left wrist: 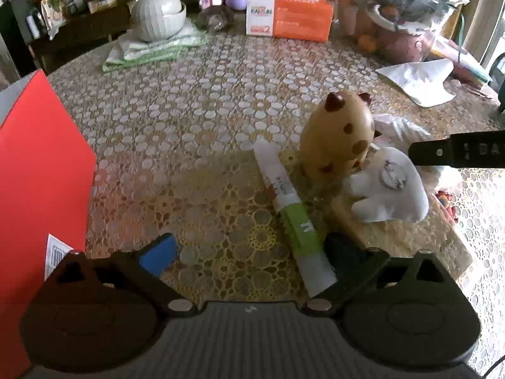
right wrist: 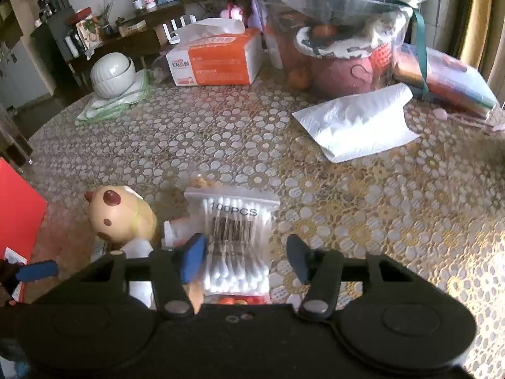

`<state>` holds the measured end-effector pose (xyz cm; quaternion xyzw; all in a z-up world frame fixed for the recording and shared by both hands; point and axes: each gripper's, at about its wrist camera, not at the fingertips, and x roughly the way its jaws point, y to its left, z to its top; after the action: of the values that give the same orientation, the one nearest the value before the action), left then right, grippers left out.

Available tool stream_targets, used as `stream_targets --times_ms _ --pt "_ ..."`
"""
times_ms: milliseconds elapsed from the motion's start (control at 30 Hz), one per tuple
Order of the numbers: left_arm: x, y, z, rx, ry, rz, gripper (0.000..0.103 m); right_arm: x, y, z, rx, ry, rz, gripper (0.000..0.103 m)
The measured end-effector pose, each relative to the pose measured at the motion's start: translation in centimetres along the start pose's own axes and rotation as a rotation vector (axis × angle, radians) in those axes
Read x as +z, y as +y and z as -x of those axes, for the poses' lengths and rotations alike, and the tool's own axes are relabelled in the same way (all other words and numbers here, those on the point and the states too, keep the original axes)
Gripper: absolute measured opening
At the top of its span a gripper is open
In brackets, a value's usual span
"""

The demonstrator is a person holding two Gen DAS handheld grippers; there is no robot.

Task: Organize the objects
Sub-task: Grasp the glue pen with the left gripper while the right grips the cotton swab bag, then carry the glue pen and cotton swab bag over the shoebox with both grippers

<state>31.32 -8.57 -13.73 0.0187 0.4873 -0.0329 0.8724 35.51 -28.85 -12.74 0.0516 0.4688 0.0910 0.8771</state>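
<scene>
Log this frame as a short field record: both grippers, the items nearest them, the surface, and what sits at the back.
left gripper: open, over the table, holding nothing
right gripper: open, straddling the cotton swab bag
cotton swab bag: clear, printed 100PCS, lying flat
tube: white and green, lying beside the left gripper's right finger
spotted figurine: upright, next to a white plush toy
red box: at left edge
surface: lace tablecloth
back: tissue box, paper towel

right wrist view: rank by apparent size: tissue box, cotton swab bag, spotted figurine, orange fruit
1. tissue box
2. cotton swab bag, though nearness to the camera inflates it
3. spotted figurine
4. orange fruit
</scene>
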Motion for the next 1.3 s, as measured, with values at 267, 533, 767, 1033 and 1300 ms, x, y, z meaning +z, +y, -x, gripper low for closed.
stream_targets --times_ms 267,533,767,1033,1300 --pt "0.4 0.1 1.0 -0.004 -0.030 -0.016 0.032 -0.1 0.4 0.4 0.005 -0.007 -0.003 0.035" --pt "0.4 1.0 1.3 -0.019 -0.006 0.003 0.016 -1.0 0.2 2.3 -0.027 -0.023 -0.008 0.032" --pt "-0.7 1.2 2.7 -0.050 -0.009 0.024 0.016 -3.0 0.2 5.8 -0.039 -0.043 -0.001 0.032" --pt "-2.8 2.0 4.8 -0.077 -0.007 0.051 0.016 -6.1 1.1 9.3 -0.034 -0.049 0.009 0.031" --pt "-5.5 2.8 7.4 -0.101 -0.002 0.070 0.016 -8.8 3.0 12.2 -0.025 -0.050 0.021 0.031"
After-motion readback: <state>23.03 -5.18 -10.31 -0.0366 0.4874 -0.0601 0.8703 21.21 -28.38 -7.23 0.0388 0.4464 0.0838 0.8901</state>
